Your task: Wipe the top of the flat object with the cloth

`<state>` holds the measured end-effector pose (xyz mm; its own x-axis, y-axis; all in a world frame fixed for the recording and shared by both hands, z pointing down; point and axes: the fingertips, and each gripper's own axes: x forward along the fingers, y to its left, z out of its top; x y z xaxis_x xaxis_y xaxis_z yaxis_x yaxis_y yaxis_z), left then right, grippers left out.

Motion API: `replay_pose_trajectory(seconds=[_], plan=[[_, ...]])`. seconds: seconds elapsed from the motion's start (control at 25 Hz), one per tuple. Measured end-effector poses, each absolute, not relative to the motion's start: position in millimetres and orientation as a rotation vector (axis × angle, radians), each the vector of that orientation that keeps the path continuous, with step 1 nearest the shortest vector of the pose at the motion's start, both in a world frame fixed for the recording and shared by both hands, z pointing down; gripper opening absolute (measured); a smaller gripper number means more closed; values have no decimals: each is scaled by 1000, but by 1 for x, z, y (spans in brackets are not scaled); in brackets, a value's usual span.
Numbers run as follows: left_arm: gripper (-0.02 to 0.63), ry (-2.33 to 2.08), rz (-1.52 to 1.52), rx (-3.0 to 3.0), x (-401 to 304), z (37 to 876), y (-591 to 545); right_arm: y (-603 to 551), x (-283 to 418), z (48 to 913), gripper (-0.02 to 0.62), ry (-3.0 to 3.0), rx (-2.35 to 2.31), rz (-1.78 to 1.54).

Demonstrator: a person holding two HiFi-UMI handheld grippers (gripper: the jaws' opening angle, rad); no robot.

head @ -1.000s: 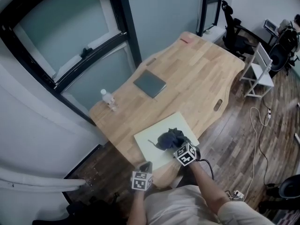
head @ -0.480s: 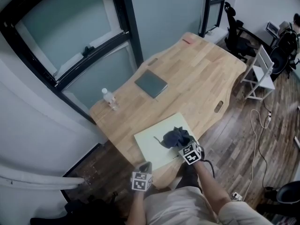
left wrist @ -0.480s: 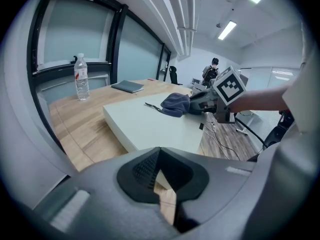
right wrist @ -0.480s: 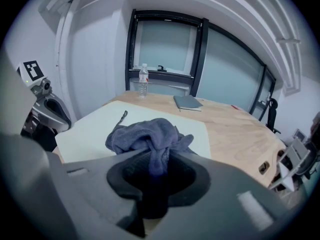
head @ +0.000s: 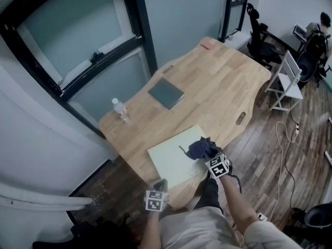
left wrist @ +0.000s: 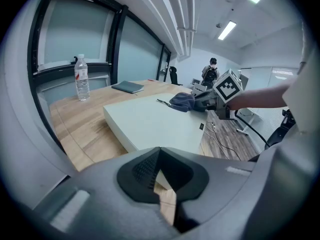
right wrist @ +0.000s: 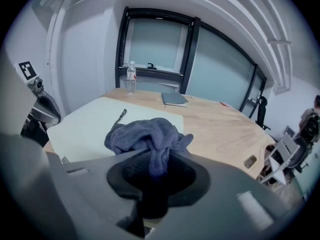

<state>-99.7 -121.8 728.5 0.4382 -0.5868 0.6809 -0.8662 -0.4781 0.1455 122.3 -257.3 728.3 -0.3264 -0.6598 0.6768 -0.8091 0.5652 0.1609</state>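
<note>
A pale green flat board [head: 174, 157] lies on the near end of the wooden table [head: 218, 87]. A crumpled dark blue cloth [head: 202, 148] rests on the board's right near corner, and my right gripper [head: 211, 157] is shut on it. In the right gripper view the cloth [right wrist: 145, 134] bunches up between the jaws over the board [right wrist: 90, 124]. My left gripper [head: 161, 184] hangs at the table's near edge, short of the board, jaws shut with nothing in them. The left gripper view shows the board [left wrist: 150, 121], the cloth [left wrist: 182, 102] and the right gripper [left wrist: 207, 100] beyond.
A clear water bottle [head: 120, 109] stands at the table's left edge. A grey notebook [head: 166, 93] lies mid-table, far from the board. A white chair [head: 286, 79] and black office chairs [head: 259, 35] stand to the right on the wooden floor.
My right gripper has slid the cloth to the right across the board, from its middle to its right near corner. The left gripper has stayed put.
</note>
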Motion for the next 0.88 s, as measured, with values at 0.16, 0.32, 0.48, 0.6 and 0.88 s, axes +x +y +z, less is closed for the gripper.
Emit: replay_pose_trajectory(seconds=[0.16, 0.32, 0.48, 0.6, 0.88], plan=[[8, -1220, 772, 2214, -99, 728, -122, -260, 142, 726, 84, -2053, 1215, 276], [8, -1211, 746, 2208, -99, 727, -121, -256, 165, 726, 84, -2007, 1255, 275], [8, -1208, 739, 2211, -99, 726, -121, -249, 195, 727, 84, -1943, 1312, 332], [8, -1215, 724, 2216, -100, 726, -121, -242, 214, 714, 84, -1915, 1350, 326], [8, -1246, 628, 2213, -109, 720, -119, -233, 192, 661, 84, -2066, 1366, 205]])
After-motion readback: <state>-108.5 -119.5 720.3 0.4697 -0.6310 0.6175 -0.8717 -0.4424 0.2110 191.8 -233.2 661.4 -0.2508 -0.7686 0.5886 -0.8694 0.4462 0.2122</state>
